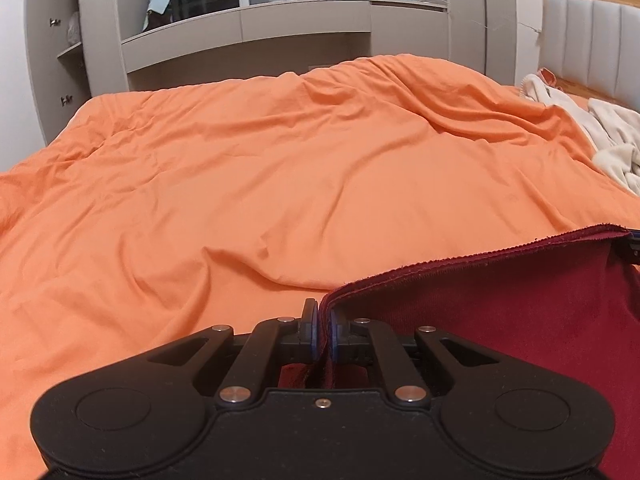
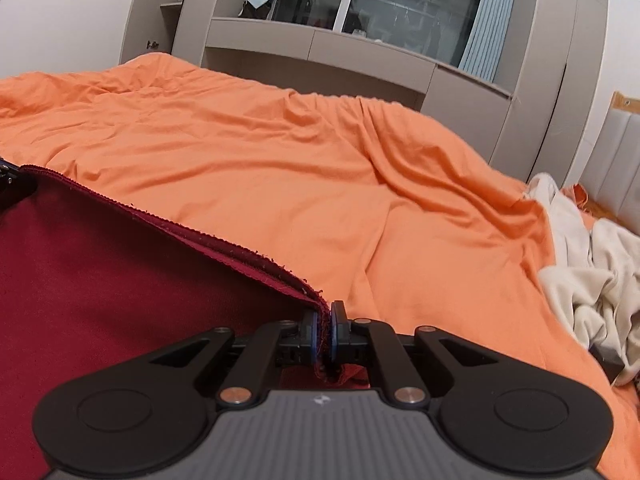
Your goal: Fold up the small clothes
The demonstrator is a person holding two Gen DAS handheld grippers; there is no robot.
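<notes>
A dark red garment [image 1: 500, 312] hangs stretched between my two grippers above the orange bed cover. My left gripper [image 1: 323, 330] is shut on the garment's left corner, its hem running up to the right, where the other gripper's tip [image 1: 632, 242] shows. In the right wrist view my right gripper [image 2: 325, 330] is shut on the right corner of the same red garment [image 2: 120, 280]. The hem runs up to the left, where the left gripper's tip [image 2: 8, 184] shows. The lower part of the garment is hidden below both views.
The orange duvet [image 1: 280, 168] covers the bed and is wrinkled. A heap of cream clothes [image 2: 592, 276] lies at the right by the padded headboard [image 1: 592, 36]. Grey cabinets and a window [image 1: 280, 0] stand beyond the bed.
</notes>
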